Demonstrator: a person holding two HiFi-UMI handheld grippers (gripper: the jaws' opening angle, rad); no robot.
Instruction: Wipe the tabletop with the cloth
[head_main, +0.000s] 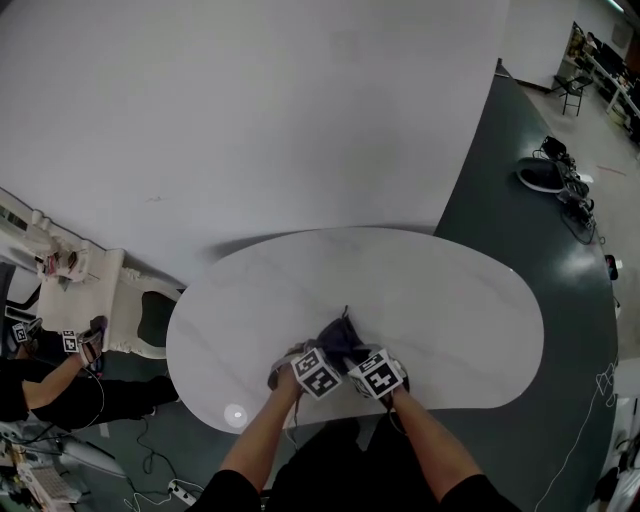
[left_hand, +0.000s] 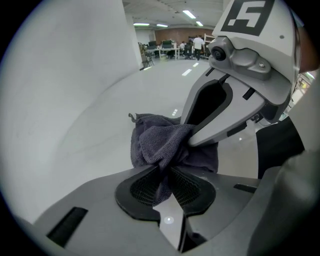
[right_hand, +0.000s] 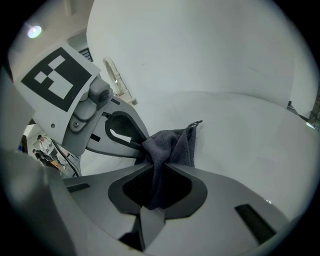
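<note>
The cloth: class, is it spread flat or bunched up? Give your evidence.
Bunched up. The cloth is gathered into a wad, pinched by the left claw and the right claw.

Cloth: plain dark charcoal grey. Counter: white, faint grey marbling. Floor: dark grey-green. Backdrop: pale grey. Left claw and right claw: grey shells, black pads. Marker cubes: white with black square patterns.

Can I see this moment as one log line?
left gripper: shut on cloth | right gripper: shut on cloth | cloth: bunched on tabletop
</note>
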